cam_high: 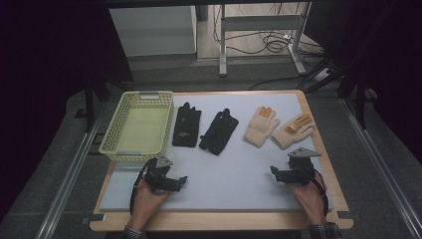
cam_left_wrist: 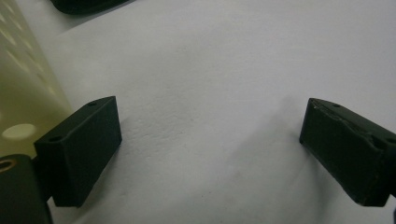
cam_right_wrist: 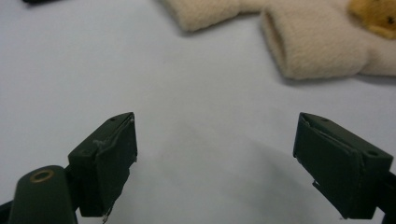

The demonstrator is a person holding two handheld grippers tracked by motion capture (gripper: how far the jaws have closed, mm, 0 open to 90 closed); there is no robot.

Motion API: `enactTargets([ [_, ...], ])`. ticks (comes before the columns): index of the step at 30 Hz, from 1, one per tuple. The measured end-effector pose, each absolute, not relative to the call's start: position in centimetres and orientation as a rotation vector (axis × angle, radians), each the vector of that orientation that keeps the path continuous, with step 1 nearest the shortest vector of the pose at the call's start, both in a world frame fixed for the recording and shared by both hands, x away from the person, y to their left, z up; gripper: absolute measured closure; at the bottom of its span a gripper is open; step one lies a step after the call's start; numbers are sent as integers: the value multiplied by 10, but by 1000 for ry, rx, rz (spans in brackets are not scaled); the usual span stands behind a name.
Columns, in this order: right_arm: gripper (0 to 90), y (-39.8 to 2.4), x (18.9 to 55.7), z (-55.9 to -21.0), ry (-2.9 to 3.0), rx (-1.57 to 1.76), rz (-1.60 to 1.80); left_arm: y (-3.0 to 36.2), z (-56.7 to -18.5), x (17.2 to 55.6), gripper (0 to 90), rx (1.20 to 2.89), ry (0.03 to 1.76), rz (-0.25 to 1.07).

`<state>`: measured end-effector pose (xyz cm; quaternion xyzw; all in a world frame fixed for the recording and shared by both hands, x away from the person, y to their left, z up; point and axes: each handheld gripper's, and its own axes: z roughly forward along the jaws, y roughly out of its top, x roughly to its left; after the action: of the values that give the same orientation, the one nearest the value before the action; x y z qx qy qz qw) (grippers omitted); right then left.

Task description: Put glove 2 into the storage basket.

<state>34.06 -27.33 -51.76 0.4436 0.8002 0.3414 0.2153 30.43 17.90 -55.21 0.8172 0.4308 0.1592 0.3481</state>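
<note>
Black grippers (cam_left_wrist: pixel 210 149) (cam_right_wrist: pixel 215 163) wide apart, empty

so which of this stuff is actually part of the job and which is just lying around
Likely part of the job:
- black gloves
- cream gloves
- yellow basket, empty
- left gripper and right gripper, both open over the grey mat

Just lying about:
- cables on the floor beyond the table
- metal frame legs

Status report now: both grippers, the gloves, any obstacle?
Left gripper open, right gripper open, both hold nothing. Black gloves and cream gloves flat on the mat, untouched. Basket holds nothing. Nothing in the way.
</note>
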Motion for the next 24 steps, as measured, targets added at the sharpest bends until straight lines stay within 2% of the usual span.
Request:
enactTargets([
  [8, 136, -278, 357, -513, 2186, 1268, 963, 179, -552, 304, 59, 2119, 1117, 413],
  [16, 222, -285, 370, -507, 2169, 1288, 959, 179, -552, 304, 59, 2120, 1118, 412],
  [24, 264, -262, 377, -504, 2220, 1228, 1025, 179, -552, 304, 59, 2120, 1118, 412],
])
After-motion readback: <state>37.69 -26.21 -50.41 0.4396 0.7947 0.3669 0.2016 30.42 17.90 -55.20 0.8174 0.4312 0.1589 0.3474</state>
